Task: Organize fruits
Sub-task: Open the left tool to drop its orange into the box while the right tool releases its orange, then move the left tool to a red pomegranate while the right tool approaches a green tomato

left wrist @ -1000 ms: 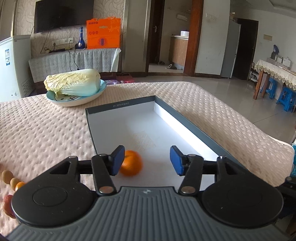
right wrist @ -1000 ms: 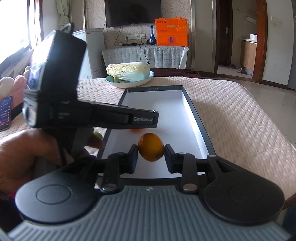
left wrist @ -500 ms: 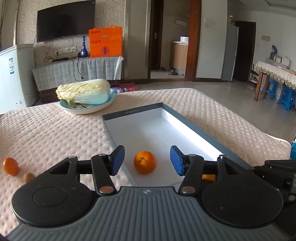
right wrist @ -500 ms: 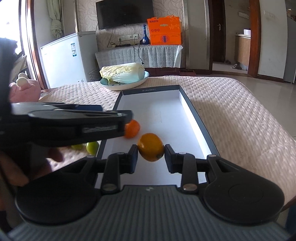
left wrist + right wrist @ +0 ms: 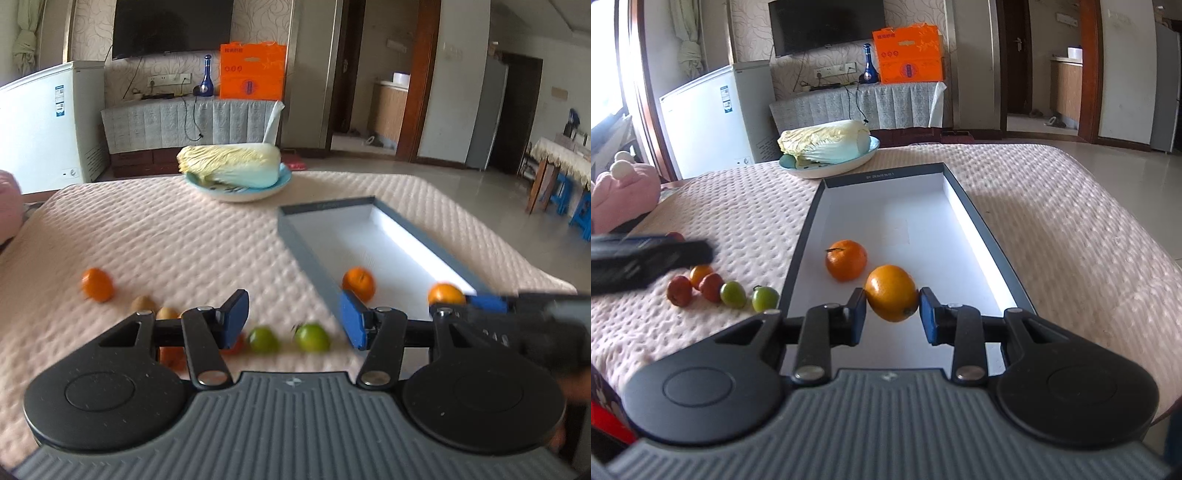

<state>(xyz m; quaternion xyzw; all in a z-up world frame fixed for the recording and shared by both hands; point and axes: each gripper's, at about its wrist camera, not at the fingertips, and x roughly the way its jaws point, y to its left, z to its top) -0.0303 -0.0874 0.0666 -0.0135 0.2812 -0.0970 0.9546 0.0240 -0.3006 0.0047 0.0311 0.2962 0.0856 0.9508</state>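
A shallow dark-rimmed box lies on the quilted surface with one tangerine resting inside. The right gripper hangs over the box's near end, its fingers clamped on an orange. The left gripper has fingers parted and empty above two green fruits beside the box. A plate holds a cabbage.

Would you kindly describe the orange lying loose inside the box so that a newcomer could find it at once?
Look for the long shallow box with a dark rim on the quilted cover. Two orange fruits are over its near end. The one you want is the orange lying free on the white floor, stem showing, while its neighbour is clamped in the right gripper.
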